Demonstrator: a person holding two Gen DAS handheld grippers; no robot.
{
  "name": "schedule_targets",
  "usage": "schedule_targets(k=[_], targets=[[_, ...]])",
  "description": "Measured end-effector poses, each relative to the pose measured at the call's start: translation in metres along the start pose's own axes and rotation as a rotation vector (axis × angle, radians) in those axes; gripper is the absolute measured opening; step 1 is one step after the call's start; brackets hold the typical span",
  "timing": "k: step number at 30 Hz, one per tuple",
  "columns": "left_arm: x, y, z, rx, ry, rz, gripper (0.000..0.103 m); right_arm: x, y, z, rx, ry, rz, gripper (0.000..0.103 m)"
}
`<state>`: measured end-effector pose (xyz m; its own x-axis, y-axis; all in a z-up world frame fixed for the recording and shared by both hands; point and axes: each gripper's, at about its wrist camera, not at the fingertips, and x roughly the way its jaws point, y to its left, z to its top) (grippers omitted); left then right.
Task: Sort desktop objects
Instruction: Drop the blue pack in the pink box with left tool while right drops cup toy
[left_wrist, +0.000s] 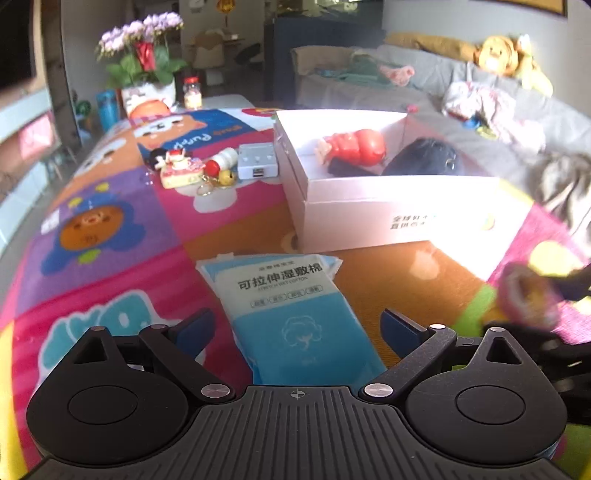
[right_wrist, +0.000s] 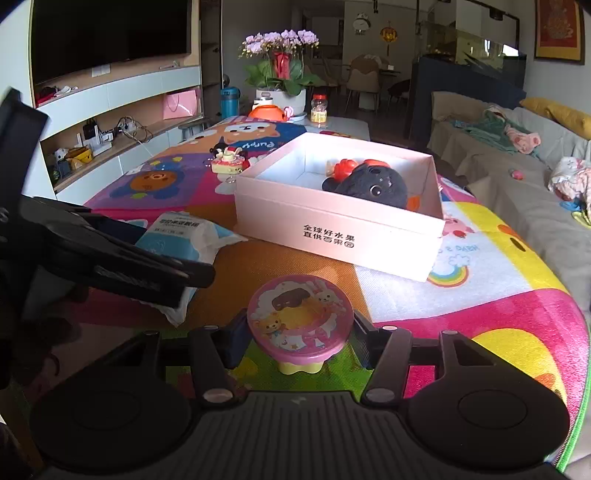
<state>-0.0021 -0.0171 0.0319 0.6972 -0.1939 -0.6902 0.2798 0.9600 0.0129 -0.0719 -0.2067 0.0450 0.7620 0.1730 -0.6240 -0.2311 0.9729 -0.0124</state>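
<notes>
My left gripper (left_wrist: 297, 330) is open, its blue-padded jaws on either side of a blue pack of cotton pads (left_wrist: 291, 306) lying on the colourful mat; the pack also shows in the right wrist view (right_wrist: 181, 236). My right gripper (right_wrist: 297, 341) is shut on a round pink tin (right_wrist: 299, 319) with cartoon animals on its lid. A white open box (right_wrist: 340, 229) stands beyond, holding a dark plush toy (right_wrist: 373, 186) and a red toy (left_wrist: 354, 146). The left gripper (right_wrist: 96, 251) is seen from the side in the right wrist view.
A cake-shaped toy (left_wrist: 181, 171), a keyring with small charms (left_wrist: 218, 173) and a small white device (left_wrist: 256, 160) lie left of the box. A flower pot (right_wrist: 280, 96) and a jar (right_wrist: 319, 109) stand at the table's far end. A sofa (right_wrist: 517, 173) runs along the right.
</notes>
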Motion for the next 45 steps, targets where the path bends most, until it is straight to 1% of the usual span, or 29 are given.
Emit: schedule_targets(k=[1,2,3,4,5,6,8,12,15,17,20,23,24,25,26,27,28,30,31,32,33,35,37,39,41,43,45], targets=[[0.002,-0.002,-0.002,0.008,0.003,0.008,0.094,-0.003,-0.002,0.000,0.007,-0.006,-0.003,0.056],[0.003,-0.003,-0.004,0.019,0.011,0.016,0.081,-0.007,-0.005,0.000,0.014,-0.012,-0.005,0.056],[0.004,-0.004,-0.006,0.027,0.019,0.020,0.075,-0.009,-0.007,0.001,0.020,-0.016,-0.007,0.056],[0.002,-0.004,-0.009,0.030,0.016,0.025,0.072,-0.012,-0.009,0.001,0.027,-0.020,-0.009,0.056],[-0.002,-0.003,-0.011,0.034,0.013,0.027,0.063,-0.016,-0.011,0.002,0.032,-0.024,-0.012,0.056],[-0.006,-0.003,-0.014,0.043,0.013,0.022,0.058,-0.019,-0.013,0.002,0.034,-0.026,-0.014,0.056],[-0.022,-0.004,-0.021,0.066,0.003,0.001,0.057,-0.026,-0.016,0.003,0.031,-0.032,-0.017,0.056],[-0.067,-0.008,-0.031,0.138,-0.053,-0.059,0.057,-0.050,-0.025,0.003,0.007,-0.061,-0.036,0.056],[-0.094,-0.008,-0.019,0.168,-0.122,-0.074,0.057,-0.067,-0.036,0.010,0.030,-0.098,-0.038,0.056],[-0.101,-0.008,0.002,0.178,-0.191,-0.067,0.057,-0.076,-0.041,0.018,0.050,-0.135,-0.039,0.056],[-0.098,-0.014,0.042,0.185,-0.284,-0.066,0.057,-0.085,-0.042,0.028,0.056,-0.184,-0.037,0.056],[-0.087,-0.023,0.086,0.180,-0.378,-0.079,0.057,-0.084,-0.039,0.033,0.033,-0.192,-0.025,0.056],[-0.081,-0.026,0.102,0.178,-0.410,-0.087,0.060,-0.082,-0.038,0.034,0.026,-0.187,-0.025,0.056],[-0.076,-0.030,0.113,0.179,-0.440,-0.085,0.061,-0.079,-0.038,0.034,0.023,-0.179,-0.027,0.056],[-0.068,-0.033,0.122,0.187,-0.461,-0.080,0.071,-0.076,-0.038,0.035,0.022,-0.170,-0.032,0.056],[-0.059,-0.035,0.131,0.203,-0.462,-0.084,0.084,-0.074,-0.039,0.034,0.024,-0.162,-0.038,0.056],[-0.051,-0.035,0.134,0.205,-0.452,-0.088,0.088,-0.072,-0.040,0.034,0.027,-0.155,-0.043,0.056],[-0.038,-0.030,0.130,0.174,-0.408,-0.099,0.090,-0.069,-0.043,0.032,0.037,-0.143,-0.049,0.056],[-0.032,-0.027,0.123,0.156,-0.378,-0.118,0.092,-0.067,-0.045,0.031,0.043,-0.135,-0.050,0.056],[-0.027,-0.023,0.111,0.144,-0.352,-0.130,0.094,-0.064,-0.048,0.029,0.053,-0.124,-0.053,0.056],[-0.022,-0.019,0.099,0.136,-0.319,-0.132,0.095,-0.060,-0.050,0.030,0.062,-0.110,-0.057,0.056],[-0.012,-0.009,0.070,0.120,-0.243,-0.119,0.095,-0.051,-0.055,0.034,0.076,-0.084,-0.064,0.056],[-0.004,0.005,0.044,0.080,-0.156,-0.095,0.095,-0.044,-0.056,0.043,0.063,-0.087,-0.076,0.056],[0.000,0.021,0.020,0.027,-0.084,-0.080,0.095,-0.040,-0.056,0.060,0.033,-0.118,-0.081,0.056],[-0.003,0.032,0.000,-0.017,-0.046,-0.083,0.096,-0.032,-0.060,0.087,0.017,-0.148,-0.076,0.056],[-0.008,0.040,-0.014,-0.041,-0.042,-0.083,0.096,-0.019,-0.067,0.118,0.025,-0.171,-0.081,0.056],[-0.017,0.045,-0.019,-0.057,-0.060,-0.072,0.097,0.000,-0.076,0.151,0.066,-0.167,-0.079,0.056]])
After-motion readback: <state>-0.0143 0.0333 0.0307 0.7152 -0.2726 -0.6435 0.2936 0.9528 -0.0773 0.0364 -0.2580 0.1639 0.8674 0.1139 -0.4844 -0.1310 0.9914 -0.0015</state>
